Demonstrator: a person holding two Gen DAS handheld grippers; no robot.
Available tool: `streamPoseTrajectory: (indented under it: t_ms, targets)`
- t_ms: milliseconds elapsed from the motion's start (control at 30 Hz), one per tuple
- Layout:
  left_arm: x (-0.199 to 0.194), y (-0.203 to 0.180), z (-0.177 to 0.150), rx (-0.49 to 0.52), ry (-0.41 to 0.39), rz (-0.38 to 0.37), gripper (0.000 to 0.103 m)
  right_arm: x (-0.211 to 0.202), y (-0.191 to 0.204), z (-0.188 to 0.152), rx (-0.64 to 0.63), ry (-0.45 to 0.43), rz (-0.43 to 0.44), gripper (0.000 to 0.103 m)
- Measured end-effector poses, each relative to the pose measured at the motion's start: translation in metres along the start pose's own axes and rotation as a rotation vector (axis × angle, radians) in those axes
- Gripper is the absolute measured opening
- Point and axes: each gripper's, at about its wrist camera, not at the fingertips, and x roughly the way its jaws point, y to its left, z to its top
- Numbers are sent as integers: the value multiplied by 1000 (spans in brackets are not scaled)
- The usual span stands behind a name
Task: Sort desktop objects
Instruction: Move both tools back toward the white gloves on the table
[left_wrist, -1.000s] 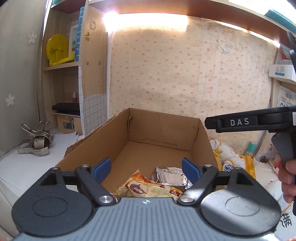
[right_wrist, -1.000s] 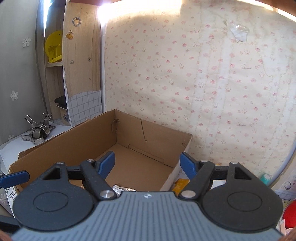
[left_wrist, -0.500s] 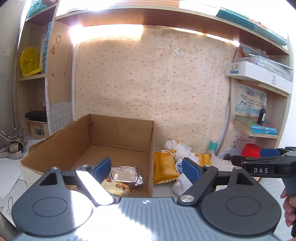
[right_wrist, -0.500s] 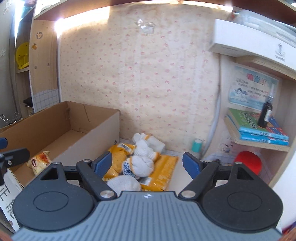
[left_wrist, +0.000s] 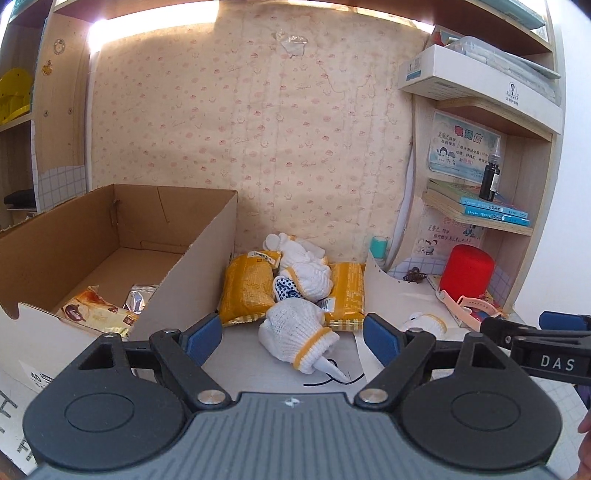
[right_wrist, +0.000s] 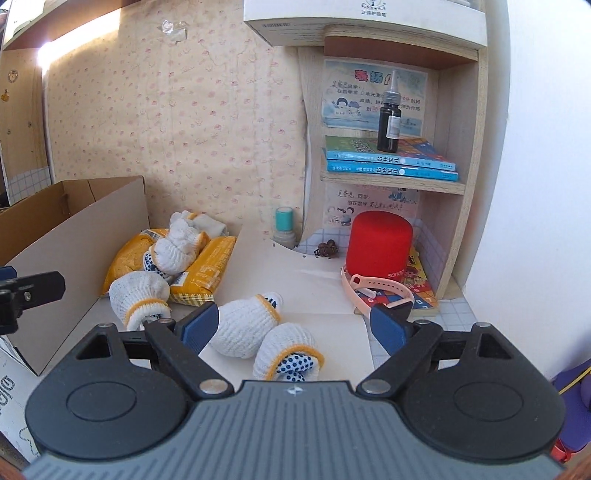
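Balled white knitted gloves with yellow cuffs, loose on the tabletop (left_wrist: 258, 365): one (left_wrist: 295, 334) just ahead of the left gripper (left_wrist: 291, 338), between its blue pads but untouched; two more (right_wrist: 245, 326) (right_wrist: 290, 356) on a white paper sheet (right_wrist: 314, 291) ahead of the right gripper (right_wrist: 295, 328), the nearer one showing blue dots inside. Further white gloves (left_wrist: 304, 271) heaped on two yellow snack packets (left_wrist: 245, 290) (left_wrist: 345, 291) against the flowered wall.

Left jaws wide apart, empty. Right jaws apart and opening, the two gloves between the pads, neither pressed.

Open brown cardboard box (left_wrist: 199, 266) left of the packets, touching the nearer one; inside, an orange printed snack bag (left_wrist: 96, 308) and a silver foil pouch (left_wrist: 142, 297).

To the right, red cylindrical speaker (right_wrist: 380, 243) on the tabletop under a wooden shelf, pale pink wristband (right_wrist: 373, 290) before it, teal-capped small bottle (right_wrist: 285, 229) by the wall. On the shelf, stacked blue books (right_wrist: 391, 162) with a dark dropper bottle (right_wrist: 389, 118) upright on top.
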Motion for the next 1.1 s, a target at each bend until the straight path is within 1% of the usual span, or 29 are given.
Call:
streamPoseTrajectory:
  t_ms: [100,300,533,633,767,833,867,933,1000,1100]
  targets:
    - [18,-8,-5,-9,15,47,86,-4,-9,-3,22,-10,7,87]
    - [56,-17,-7,-36,66,101,86,-2,-21,-10,56,-11,27,87]
    - [91,-13,-5,-79,114,165,86,6,-28,-16,73,2,43,87]
    - [106,-8,-6,-98,150,167,86,9,-27,-16,72,4,54,87]
    - [116,-6,-7,-118,170,150,84,17,-24,-16,60,19,69,87]
    - [119,-6,-8,-122,174,121,70,21,-21,-17,54,27,75,88]
    - [119,-7,-9,-119,174,112,69,24,-20,-17,52,33,77,88]
    - [119,-7,-9,-117,162,91,61,28,-17,-18,48,42,78,88]
    - [118,-5,-10,-122,154,70,57,32,-15,-19,44,51,78,88]
    - [115,-3,-10,-116,140,52,44,38,-11,-20,38,65,78,89]
